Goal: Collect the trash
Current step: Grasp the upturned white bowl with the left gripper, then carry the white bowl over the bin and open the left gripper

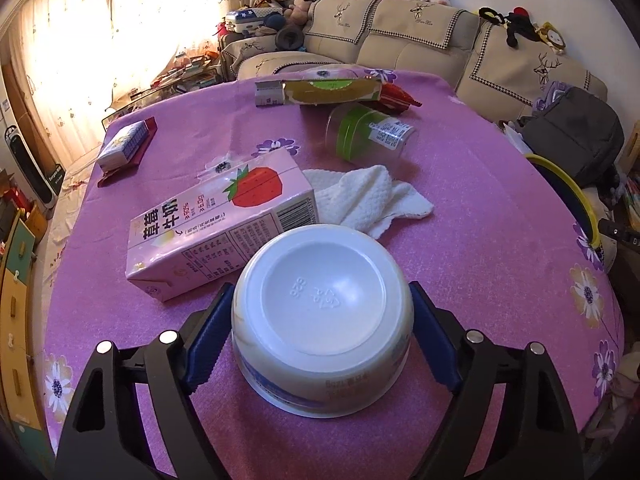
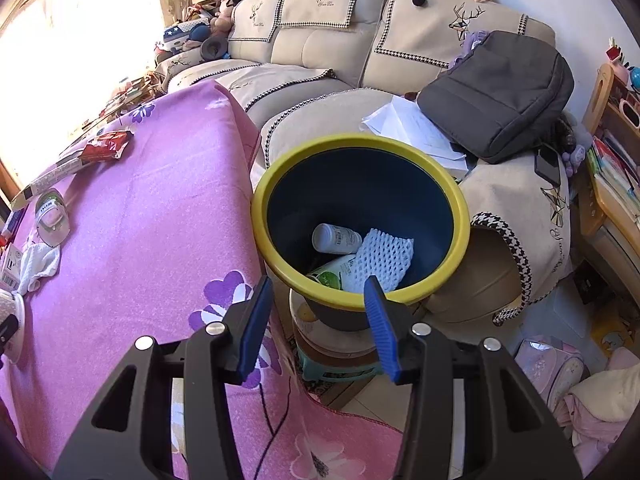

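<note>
An upturned white foam bowl (image 1: 322, 308) lies on the purple flowered tablecloth (image 1: 500, 280). My left gripper (image 1: 320, 312) has its blue pads against both sides of the bowl. Behind it lie a pink strawberry milk carton (image 1: 216, 232), a white cloth (image 1: 368, 196), a clear cup with a green label (image 1: 368, 136), a long box (image 1: 320, 90) and a red wrapper (image 1: 400, 98). My right gripper (image 2: 320, 316) is open and empty above the yellow-rimmed blue bin (image 2: 260, 208), which holds a white bottle (image 2: 336, 238), foam netting (image 2: 380, 260) and a green-labelled pack (image 2: 332, 274).
A small blue-white carton (image 1: 124, 146) lies at the table's far left. A beige sofa (image 2: 320, 52) with a grey bag (image 2: 500, 92) and papers (image 2: 412, 128) stands behind the bin. The bin rests on stacked stools (image 2: 340, 352) beside the table edge. Shelves stand at the right.
</note>
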A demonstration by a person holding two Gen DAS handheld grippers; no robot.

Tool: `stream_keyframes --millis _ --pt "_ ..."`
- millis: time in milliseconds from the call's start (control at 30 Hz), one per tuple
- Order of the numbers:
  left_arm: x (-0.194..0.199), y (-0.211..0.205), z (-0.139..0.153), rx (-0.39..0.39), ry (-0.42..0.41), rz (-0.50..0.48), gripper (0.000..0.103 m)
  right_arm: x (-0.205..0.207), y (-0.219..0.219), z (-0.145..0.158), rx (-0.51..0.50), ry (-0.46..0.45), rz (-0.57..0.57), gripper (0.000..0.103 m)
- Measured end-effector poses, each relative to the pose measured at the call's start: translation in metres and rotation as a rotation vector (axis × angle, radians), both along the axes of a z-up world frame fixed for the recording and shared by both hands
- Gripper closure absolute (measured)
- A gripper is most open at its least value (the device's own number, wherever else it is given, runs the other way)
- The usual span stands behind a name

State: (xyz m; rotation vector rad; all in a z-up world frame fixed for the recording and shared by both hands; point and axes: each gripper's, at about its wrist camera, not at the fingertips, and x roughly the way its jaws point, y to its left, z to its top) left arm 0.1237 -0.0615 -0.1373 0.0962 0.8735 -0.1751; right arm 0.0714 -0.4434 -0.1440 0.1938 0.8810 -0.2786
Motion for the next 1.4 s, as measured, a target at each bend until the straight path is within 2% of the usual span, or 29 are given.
stream_keyframes --millis 267,400,567,733,933,1133,1233,1400 --pt "-0.027 -0.023 0.046 -0.019 -0.077 -0.090 0.020 -0.008 -0.007 0.006 0.003 -0.022 -0.014 0.058" --pt "-0.030 -0.055 0.063 -0.031 -0.092 -0.179 0.020 -0.018 -0.017 0.010 0.001 -0.037 -0.039 0.058" --pt "-0.024 -0.115 0.073 -0.027 -0.104 -0.314 0.020 -0.034 -0.035 0.013 -0.009 -0.052 -0.084 0.058" --pt "-0.006 -0.199 0.075 -0.047 -0.085 -0.478 0.020 -0.046 -0.059 0.012 -0.007 -0.055 -0.138 0.058" --pt "0.033 -0.305 0.059 -0.061 -0.027 -0.595 0.020 -0.060 -0.087 0.005 0.015 -0.051 -0.192 0.058" --pt "0.085 -0.404 0.020 0.000 0.069 -0.641 0.020 -0.066 -0.109 -0.003 0.030 -0.029 -0.233 0.058" --pt "0.108 -0.440 -0.005 0.011 0.151 -0.642 0.020 -0.067 -0.115 -0.007 0.032 -0.017 -0.245 0.058" --pt "0.127 -0.461 -0.040 0.067 0.198 -0.602 0.019 -0.065 -0.119 -0.011 0.030 -0.001 -0.251 0.058"
